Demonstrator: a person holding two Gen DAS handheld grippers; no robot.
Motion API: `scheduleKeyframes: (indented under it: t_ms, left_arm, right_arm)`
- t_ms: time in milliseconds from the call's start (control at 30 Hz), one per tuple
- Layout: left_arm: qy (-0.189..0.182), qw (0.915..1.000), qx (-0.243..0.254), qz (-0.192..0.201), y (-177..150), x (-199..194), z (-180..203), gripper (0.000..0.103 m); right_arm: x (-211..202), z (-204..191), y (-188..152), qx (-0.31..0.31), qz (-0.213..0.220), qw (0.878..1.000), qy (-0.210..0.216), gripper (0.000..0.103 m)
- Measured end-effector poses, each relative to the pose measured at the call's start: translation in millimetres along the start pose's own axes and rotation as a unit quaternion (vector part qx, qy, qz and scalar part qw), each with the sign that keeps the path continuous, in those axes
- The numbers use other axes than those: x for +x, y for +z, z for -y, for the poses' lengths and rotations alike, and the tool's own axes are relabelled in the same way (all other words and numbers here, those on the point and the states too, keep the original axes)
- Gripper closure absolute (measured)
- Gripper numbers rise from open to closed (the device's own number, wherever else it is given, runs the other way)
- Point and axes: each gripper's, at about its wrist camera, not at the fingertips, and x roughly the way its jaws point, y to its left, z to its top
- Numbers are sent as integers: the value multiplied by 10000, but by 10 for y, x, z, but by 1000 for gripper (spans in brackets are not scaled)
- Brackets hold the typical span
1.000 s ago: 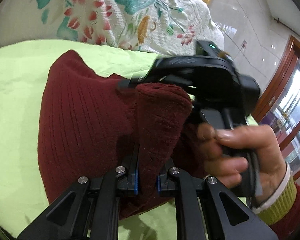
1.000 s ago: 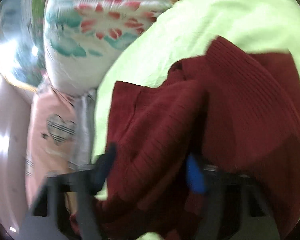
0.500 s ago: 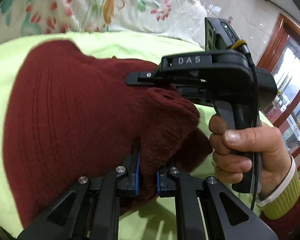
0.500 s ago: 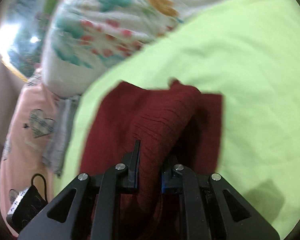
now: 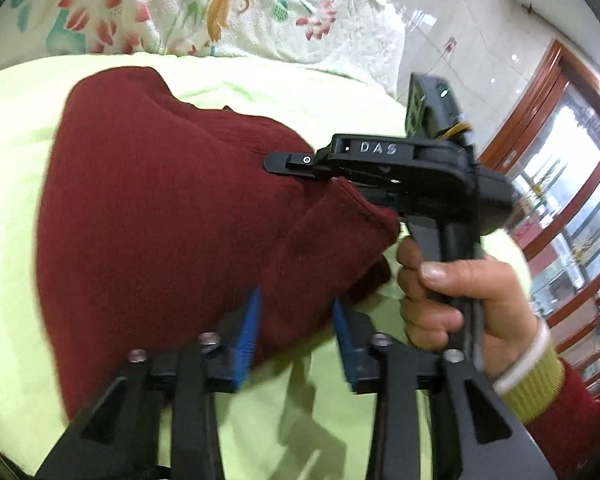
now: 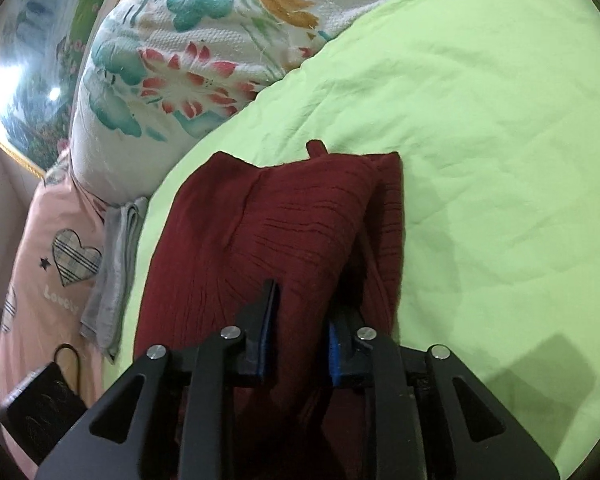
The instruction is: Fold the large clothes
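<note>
A dark red knitted sweater (image 5: 160, 216) lies folded on a light green sheet (image 5: 16, 120). My left gripper (image 5: 296, 324) is open, its blue pads either side of the sweater's near edge, not pinching it. The right gripper's body (image 5: 412, 176) shows in the left wrist view, held in a hand at the sweater's right edge. In the right wrist view my right gripper (image 6: 302, 332) has its jaws parted around a raised fold of the sweater (image 6: 284, 232); the fold fills the gap loosely.
A white floral quilt (image 5: 204, 8) lies beyond the sheet (image 6: 480, 120). In the right wrist view a pink heart-print cloth (image 6: 48, 272), a folded grey cloth (image 6: 116, 264) and a black device (image 6: 40, 404) lie at the left. Wooden glass doors (image 5: 572, 184) stand at the right.
Both grippers have opened: each was shut on the sweater's fold half a second ago and now has its pads apart. The sweater has settled flatter on the sheet.
</note>
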Motion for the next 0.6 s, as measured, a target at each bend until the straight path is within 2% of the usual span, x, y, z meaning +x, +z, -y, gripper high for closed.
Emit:
scheduleKeyframes:
  t_ms: [100,167,233,367,500,600]
  left_arm:
    - [-24,9993,-240,273,-19,-352,-133,35]
    - [27,9978,-485,455,-2,-550,-290,27]
    - [-2,9946,-837,606,64,-710,-526,26]
    - [124,9869,-1483,623,227,-690,-1037,26]
    - [-138,9761,-2146,306,316,-407,-1501,26]
    - [-363,9733,-2266,101,379,-154,-1618,24]
  right_arm:
    - [-70,-31,-30,-17,-26,10000,21,57]
    - [-133,-43,-50,-20,22,10000,76,39]
    - [-177,-41,-66,11,74,9999,104,34]
    - [-169,-28,-61,102,26,9999,108,31]
    - [-164,-26,-56,125,18,9999,100,29]
    - [-189,-16,-44,131,84,9999,44,28]
